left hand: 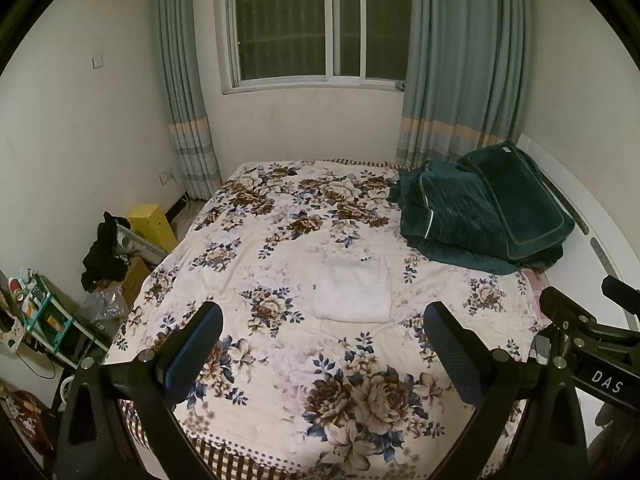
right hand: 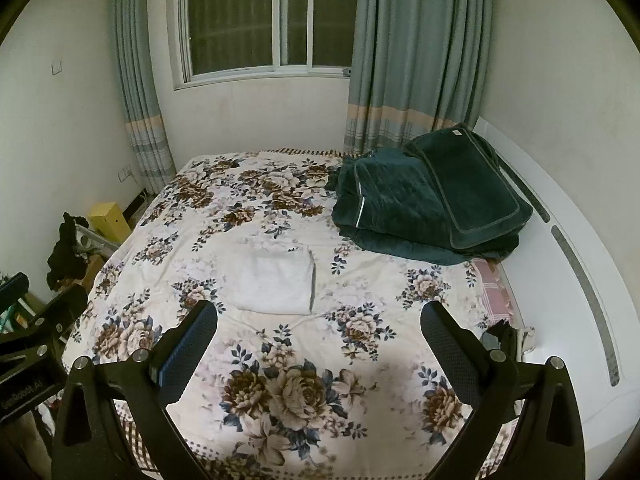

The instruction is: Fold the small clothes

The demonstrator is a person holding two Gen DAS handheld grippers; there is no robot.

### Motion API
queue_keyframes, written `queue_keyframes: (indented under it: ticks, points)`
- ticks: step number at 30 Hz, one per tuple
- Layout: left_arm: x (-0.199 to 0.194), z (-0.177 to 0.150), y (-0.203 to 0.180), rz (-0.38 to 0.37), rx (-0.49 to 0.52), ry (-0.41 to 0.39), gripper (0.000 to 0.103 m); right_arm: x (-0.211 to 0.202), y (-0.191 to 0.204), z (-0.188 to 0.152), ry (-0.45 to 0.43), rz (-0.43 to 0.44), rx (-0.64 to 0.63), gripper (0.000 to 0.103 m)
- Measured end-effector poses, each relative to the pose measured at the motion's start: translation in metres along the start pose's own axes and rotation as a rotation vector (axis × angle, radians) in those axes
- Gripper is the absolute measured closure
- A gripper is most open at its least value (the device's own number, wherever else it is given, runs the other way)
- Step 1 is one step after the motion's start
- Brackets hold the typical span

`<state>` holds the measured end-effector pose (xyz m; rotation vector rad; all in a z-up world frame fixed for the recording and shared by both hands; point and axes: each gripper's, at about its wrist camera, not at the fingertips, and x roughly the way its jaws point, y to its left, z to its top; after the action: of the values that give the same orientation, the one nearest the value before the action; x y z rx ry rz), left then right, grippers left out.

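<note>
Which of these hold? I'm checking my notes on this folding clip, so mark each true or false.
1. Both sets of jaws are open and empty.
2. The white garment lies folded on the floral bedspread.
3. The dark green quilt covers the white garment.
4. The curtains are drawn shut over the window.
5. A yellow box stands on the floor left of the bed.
1. True: the left gripper and the right gripper both stand with jaws apart, holding nothing.
2. True: the white garment lies folded on the floral bedspread.
3. False: the dark green quilt lies apart, at the far right.
4. False: the curtains hang parted beside the window.
5. True: the yellow box.
</note>
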<state>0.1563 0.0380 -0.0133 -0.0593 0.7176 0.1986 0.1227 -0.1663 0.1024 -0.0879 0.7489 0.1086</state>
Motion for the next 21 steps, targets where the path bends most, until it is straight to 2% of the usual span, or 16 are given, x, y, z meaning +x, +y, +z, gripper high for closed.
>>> queue_keyframes:
  ticks: [21]
  points:
    - [0.000, 0.011, 0.004, 0.002, 0.002, -0.004, 0.001, -0.001, 0.001, -0.004, -0.001, -0.003, 0.006, 0.000]
